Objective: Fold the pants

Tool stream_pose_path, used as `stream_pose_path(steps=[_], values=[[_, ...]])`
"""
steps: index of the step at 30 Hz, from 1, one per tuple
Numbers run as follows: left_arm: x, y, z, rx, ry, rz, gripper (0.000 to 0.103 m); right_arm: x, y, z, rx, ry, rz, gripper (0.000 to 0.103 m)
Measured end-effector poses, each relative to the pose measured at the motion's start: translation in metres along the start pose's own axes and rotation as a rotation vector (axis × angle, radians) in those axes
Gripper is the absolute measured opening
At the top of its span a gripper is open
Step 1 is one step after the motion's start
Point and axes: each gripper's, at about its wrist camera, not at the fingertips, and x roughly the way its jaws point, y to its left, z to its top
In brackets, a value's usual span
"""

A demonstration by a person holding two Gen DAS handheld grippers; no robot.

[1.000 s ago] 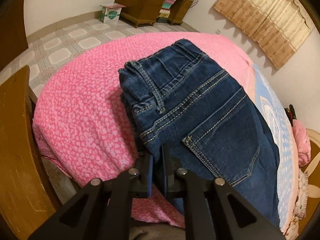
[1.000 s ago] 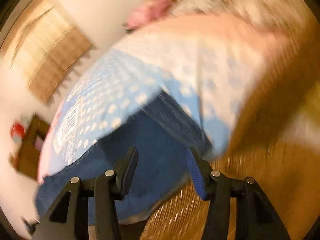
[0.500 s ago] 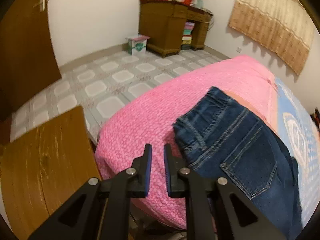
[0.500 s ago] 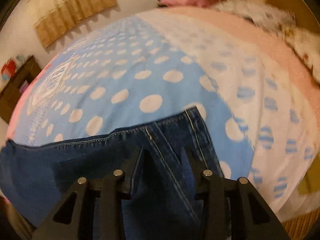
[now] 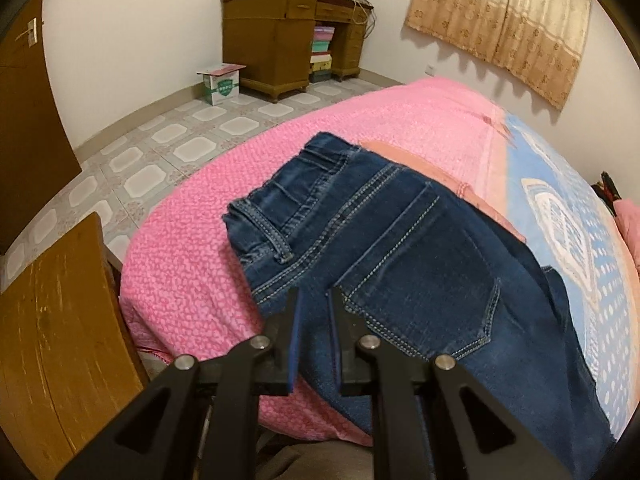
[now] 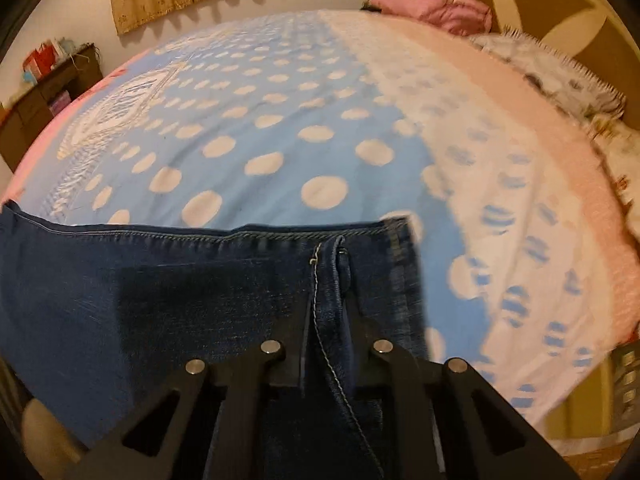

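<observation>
Both grippers now grip the pants (image 5: 404,240), which lie lengthwise on the bed (image 5: 192,264). The right gripper (image 6: 326,316) has just been closing, and its jaws now pinch a raised ridge of denim near the hem. The left gripper (image 5: 314,312), empty over pink bedding half a second ago, stands narrow with denim below the waistband between its fingers. Judged: ready to lift and fold.
</observation>
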Motion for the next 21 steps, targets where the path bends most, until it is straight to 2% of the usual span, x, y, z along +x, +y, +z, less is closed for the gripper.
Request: stream_pose_path(steps=[4, 8, 11, 12, 13, 14, 15, 17, 18, 19, 20, 21], values=[[-0.002, 0.003, 0.001, -0.025, -0.008, 0.007, 0.015, -0.024, -0.031, 0.002, 0.173, -0.127, -0.014, 0.013], [0.001, 0.006, -0.002, -0.029, -0.005, 0.022, 0.015, 0.007, -0.027, -0.010, 0.141, -0.055, -0.077, 0.014], [0.003, 0.007, -0.004, -0.027, 0.010, 0.013, 0.015, 0.012, -0.031, -0.017, 0.185, -0.090, -0.089, 0.014], [0.002, 0.006, -0.004, -0.023, 0.005, 0.012, 0.015, 0.012, -0.033, -0.015, 0.207, -0.080, -0.094, 0.017], [0.001, 0.006, -0.003, -0.014, -0.005, 0.013, 0.015, 0.013, -0.037, -0.012, 0.239, -0.051, -0.118, 0.025], [0.000, 0.006, -0.002, 0.000, -0.017, 0.019, 0.015, 0.013, -0.040, -0.010, 0.260, -0.029, -0.144, 0.046], [-0.001, 0.005, -0.001, 0.009, -0.026, 0.021, 0.016, 0.010, -0.046, -0.008, 0.304, -0.007, -0.183, 0.058], [0.000, 0.005, 0.001, 0.027, -0.047, 0.028, 0.024, -0.012, -0.064, -0.008, 0.450, -0.022, -0.295, 0.060], [0.001, 0.005, 0.001, 0.034, -0.057, 0.040, 0.027, -0.031, -0.068, -0.009, 0.524, -0.069, -0.333, 0.060], [0.003, 0.004, 0.001, 0.040, -0.064, 0.047, 0.029, -0.053, -0.065, -0.008, 0.587, -0.142, -0.317, 0.060], [0.006, 0.001, 0.001, 0.055, -0.074, 0.051, 0.029, -0.067, -0.058, -0.004, 0.609, -0.190, -0.260, 0.060], [0.009, -0.002, 0.001, 0.064, -0.078, 0.049, 0.029, -0.078, -0.038, 0.008, 0.595, -0.222, -0.115, 0.060]])
